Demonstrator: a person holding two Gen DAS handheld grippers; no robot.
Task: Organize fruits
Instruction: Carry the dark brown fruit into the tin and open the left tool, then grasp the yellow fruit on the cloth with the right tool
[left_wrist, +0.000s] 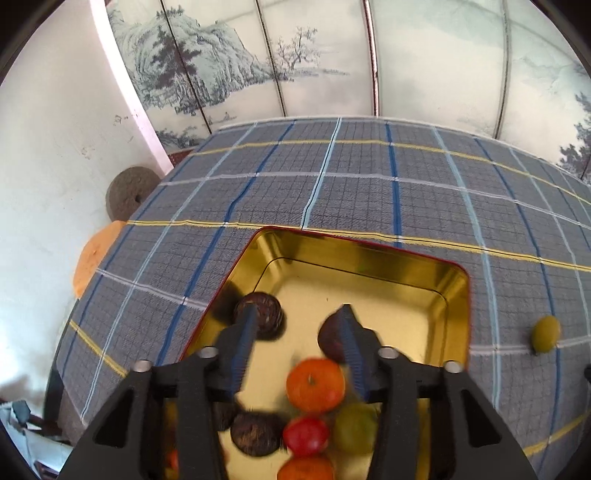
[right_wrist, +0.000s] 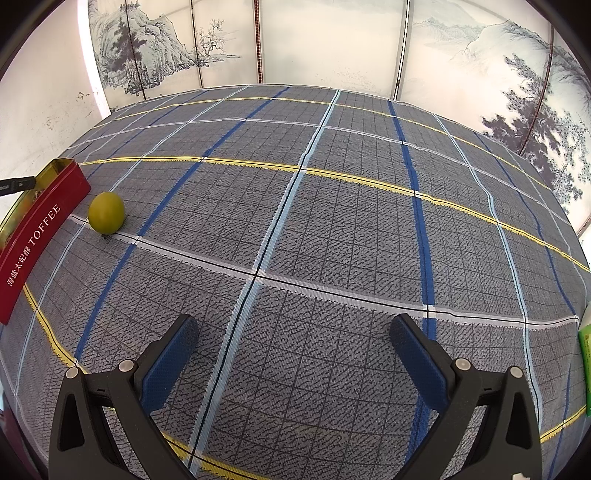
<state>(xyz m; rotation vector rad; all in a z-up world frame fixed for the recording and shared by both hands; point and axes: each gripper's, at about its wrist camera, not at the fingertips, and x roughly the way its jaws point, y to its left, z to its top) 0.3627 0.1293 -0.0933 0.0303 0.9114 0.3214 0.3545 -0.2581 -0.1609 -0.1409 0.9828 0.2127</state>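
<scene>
Red tin (right_wrist: 33, 236), gold inside; yellow-green fruit (right_wrist: 106, 212); grey plaid tablecloth (right_wrist: 332, 221).

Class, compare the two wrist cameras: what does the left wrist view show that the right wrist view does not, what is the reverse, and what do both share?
Only the left wrist view shows the tin's gold inside and the fruit in it: an orange, a red fruit, dark brown fruits and more. The open left gripper hovers over them.

Only the right wrist view shows the tin's red outer wall printed TOFFEE, a green packet at the right edge, and the open, empty right gripper.

Both show the tin, the yellow-green fruit lying on the checked tablecloth outside it, and the painted screen.
</scene>
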